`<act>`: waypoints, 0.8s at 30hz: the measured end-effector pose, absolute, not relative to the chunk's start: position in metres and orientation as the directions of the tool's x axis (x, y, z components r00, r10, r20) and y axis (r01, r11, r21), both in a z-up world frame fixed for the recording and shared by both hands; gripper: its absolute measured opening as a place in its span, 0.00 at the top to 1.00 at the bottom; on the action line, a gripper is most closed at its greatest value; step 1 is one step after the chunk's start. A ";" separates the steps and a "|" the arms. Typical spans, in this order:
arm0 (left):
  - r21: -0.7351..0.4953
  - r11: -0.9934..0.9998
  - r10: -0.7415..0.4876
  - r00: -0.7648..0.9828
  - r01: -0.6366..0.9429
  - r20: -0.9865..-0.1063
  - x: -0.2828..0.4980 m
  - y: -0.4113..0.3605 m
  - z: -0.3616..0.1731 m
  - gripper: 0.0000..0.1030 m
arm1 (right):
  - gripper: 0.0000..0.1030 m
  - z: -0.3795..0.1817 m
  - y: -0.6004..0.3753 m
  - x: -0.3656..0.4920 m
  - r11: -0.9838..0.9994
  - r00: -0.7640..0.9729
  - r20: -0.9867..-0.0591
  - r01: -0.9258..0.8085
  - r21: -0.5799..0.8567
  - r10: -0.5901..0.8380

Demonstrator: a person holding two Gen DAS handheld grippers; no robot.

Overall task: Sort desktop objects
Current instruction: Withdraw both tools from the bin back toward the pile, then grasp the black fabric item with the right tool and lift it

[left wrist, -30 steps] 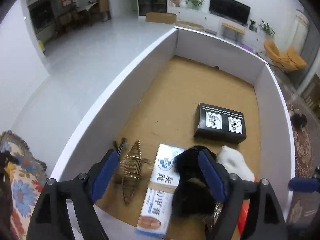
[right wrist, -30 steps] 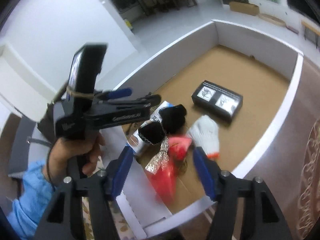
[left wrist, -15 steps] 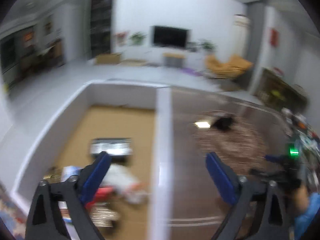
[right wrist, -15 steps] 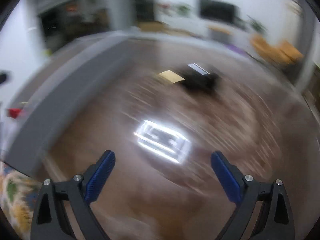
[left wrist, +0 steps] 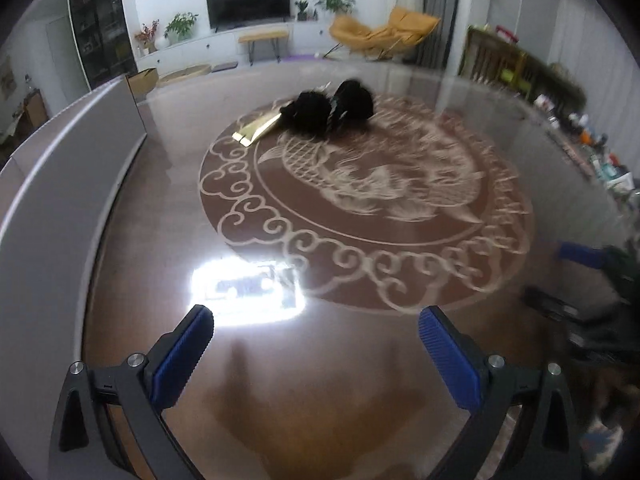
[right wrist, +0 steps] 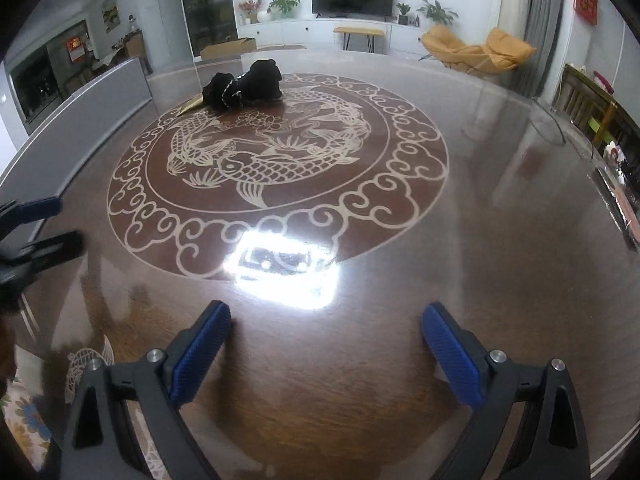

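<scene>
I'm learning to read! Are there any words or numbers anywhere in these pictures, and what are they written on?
No text here can be read.
Red wall hanging: it carries some pattern or marks, too small and blurred to tell.
Red sign in the dark room at far left: blurred.
Brown table: only a fish and cloud pattern, no words.
Black bundle and the gold piece beside it: no writing shows.

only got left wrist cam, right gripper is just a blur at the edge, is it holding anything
Observer: No. In the right wrist view the right gripper is open, its jaws have just been opening, and nothing is between them, only bare table below.
Operator: ok and that black pile, anything on it
Observer: What looks like a pale beaded chain lies looped across the black bundle; it shows sharply here.
</scene>
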State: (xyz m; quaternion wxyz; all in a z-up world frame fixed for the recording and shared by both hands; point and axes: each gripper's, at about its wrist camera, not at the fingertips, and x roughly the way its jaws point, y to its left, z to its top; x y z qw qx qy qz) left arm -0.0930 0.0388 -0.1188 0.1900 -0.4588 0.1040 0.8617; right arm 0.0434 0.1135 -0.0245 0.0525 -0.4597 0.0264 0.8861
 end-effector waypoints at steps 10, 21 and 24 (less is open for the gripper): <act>0.005 -0.933 0.197 -0.523 -0.361 -0.829 -0.123 0.028 -0.133 0.00 | 0.00 -0.027 0.118 0.046 -0.987 -0.573 -0.813 -0.161 -0.010 0.101; 0.005 -0.934 0.198 -0.530 -0.356 -0.824 -0.121 0.028 -0.134 0.00 | 0.00 -0.027 0.118 0.045 -0.987 -0.572 -0.814 -0.162 -0.013 0.104; 0.004 -0.935 0.197 -0.531 -0.354 -0.824 -0.123 0.029 -0.136 0.00 | 0.00 -0.027 0.117 0.045 -0.987 -0.572 -0.814 -0.162 -0.013 0.104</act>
